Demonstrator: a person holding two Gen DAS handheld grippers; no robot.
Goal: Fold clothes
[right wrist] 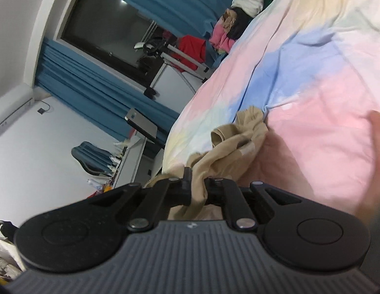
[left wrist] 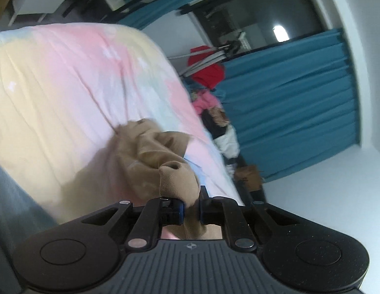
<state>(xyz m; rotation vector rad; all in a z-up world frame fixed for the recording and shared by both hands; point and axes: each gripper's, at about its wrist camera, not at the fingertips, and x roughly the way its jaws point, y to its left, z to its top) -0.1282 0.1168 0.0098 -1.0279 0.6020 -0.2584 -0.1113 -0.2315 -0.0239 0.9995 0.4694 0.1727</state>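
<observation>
A thin tan garment [left wrist: 153, 152] lies bunched on a pastel tie-dye bed cover [left wrist: 67, 78]. My left gripper [left wrist: 191, 208] is shut on one end of it, and cloth bulges up between the fingers. In the right wrist view the same tan garment [right wrist: 236, 142] trails across the bed cover [right wrist: 312, 85]. My right gripper [right wrist: 198, 191] is shut on its other end. The fabric hangs loose and crumpled between both grippers.
A pile of clothes [left wrist: 214, 112] lies past the far edge of the bed, also seen in the right wrist view [right wrist: 234, 24]. Blue curtains [left wrist: 300, 98] and a dark window [right wrist: 104, 29] stand behind. A red garment [left wrist: 207, 68] hangs on a rack. A desk and chair [right wrist: 91, 156] stand beside the bed.
</observation>
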